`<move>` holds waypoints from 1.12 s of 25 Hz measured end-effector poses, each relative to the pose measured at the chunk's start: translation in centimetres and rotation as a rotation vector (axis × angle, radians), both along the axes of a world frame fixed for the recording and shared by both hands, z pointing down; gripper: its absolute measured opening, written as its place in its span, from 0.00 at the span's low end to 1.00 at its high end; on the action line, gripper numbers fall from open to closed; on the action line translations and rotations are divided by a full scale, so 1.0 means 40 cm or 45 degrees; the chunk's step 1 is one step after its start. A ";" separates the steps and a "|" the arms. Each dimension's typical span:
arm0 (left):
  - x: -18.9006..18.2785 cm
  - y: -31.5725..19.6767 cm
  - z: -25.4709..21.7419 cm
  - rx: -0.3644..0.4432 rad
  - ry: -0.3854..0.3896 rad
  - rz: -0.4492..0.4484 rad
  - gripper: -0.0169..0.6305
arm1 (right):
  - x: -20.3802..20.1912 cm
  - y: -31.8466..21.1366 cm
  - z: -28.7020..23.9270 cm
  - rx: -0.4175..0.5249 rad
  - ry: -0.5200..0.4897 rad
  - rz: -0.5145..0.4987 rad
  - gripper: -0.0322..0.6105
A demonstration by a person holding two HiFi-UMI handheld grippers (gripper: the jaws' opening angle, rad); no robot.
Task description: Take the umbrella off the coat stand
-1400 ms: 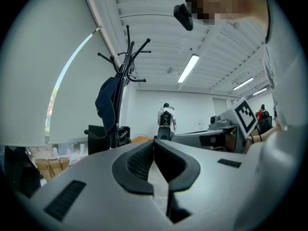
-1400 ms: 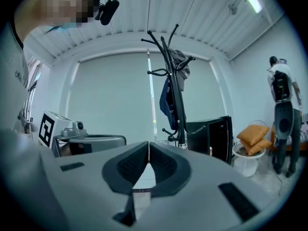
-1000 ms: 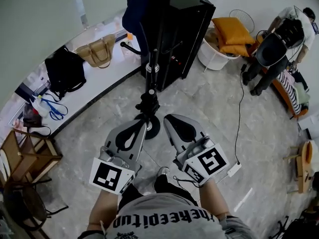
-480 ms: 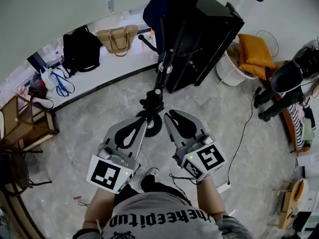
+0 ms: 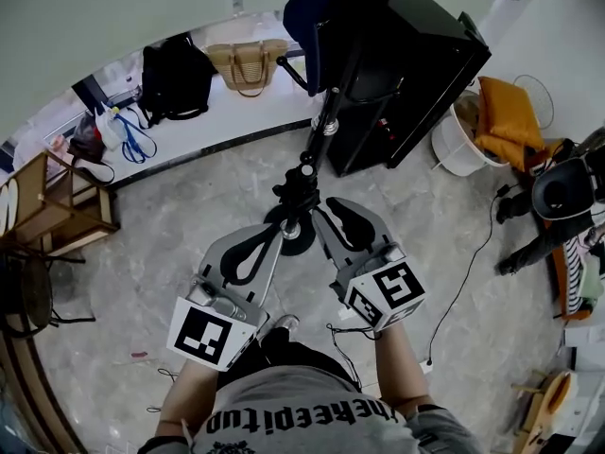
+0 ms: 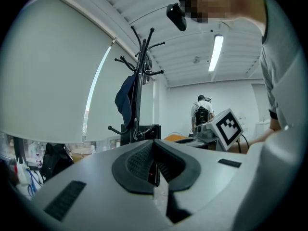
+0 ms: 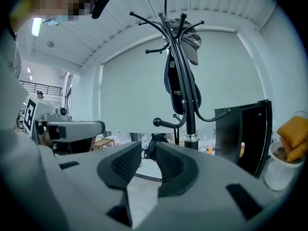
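Note:
The black coat stand (image 5: 326, 123) rises in front of me, with a dark blue garment (image 5: 321, 8) on its top hooks. The umbrella (image 5: 298, 192) is slim and black. Its bunched end sits by the pole just ahead of both grippers, and a thin shaft runs back from it. My left gripper (image 5: 274, 236) is shut on that thin dark shaft (image 6: 153, 170). My right gripper (image 5: 324, 214) is beside it on the right, and its jaws are opening. In the right gripper view (image 7: 148, 150) the umbrella's black end (image 7: 151, 147) shows in the gap, and the pads stand off it.
A black cabinet (image 5: 416, 74) stands right behind the stand. A white ledge (image 5: 217, 121) holds a tan handbag (image 5: 248, 62) and a black backpack (image 5: 175, 74). There is a wooden chair (image 5: 57, 206) at left and a white basket with an orange cushion (image 5: 492, 121) at right. A person (image 5: 567, 197) and a floor cable (image 5: 463, 282) are also at right.
My right gripper has moved in toward the pole and the umbrella's end. The view has swung, so the ledge and cabinet sit further right. The left gripper keeps its hold.

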State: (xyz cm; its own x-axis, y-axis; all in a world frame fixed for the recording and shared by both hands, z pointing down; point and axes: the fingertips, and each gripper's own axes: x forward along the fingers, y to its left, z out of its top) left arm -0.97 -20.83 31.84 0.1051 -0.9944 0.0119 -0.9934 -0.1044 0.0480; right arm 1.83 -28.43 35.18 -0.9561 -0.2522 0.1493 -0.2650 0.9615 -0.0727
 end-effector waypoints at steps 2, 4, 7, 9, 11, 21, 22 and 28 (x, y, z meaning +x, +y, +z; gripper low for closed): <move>0.002 -0.004 0.004 -0.012 0.002 -0.003 0.05 | -0.004 -0.013 0.011 -0.007 0.008 -0.005 0.22; 0.002 -0.006 0.009 -0.022 0.000 -0.003 0.05 | -0.010 -0.022 0.025 -0.017 0.019 -0.015 0.23; 0.002 -0.010 0.013 -0.030 -0.008 0.001 0.05 | -0.021 -0.038 0.048 -0.030 0.038 -0.011 0.26; -0.001 -0.010 0.018 -0.039 -0.006 -0.001 0.05 | -0.030 -0.047 0.065 -0.040 0.051 -0.002 0.27; -0.007 -0.008 0.022 -0.045 -0.010 -0.008 0.05 | -0.042 -0.053 0.083 -0.046 0.063 -0.001 0.29; -0.046 0.007 0.058 -0.086 -0.012 -0.037 0.05 | -0.100 -0.112 0.168 -0.091 0.119 0.043 0.35; -0.050 0.007 0.063 -0.090 -0.007 -0.035 0.05 | -0.103 -0.116 0.177 -0.098 0.127 0.051 0.36; -0.076 0.001 0.085 -0.104 0.020 -0.016 0.05 | -0.123 -0.135 0.223 -0.116 0.169 0.086 0.38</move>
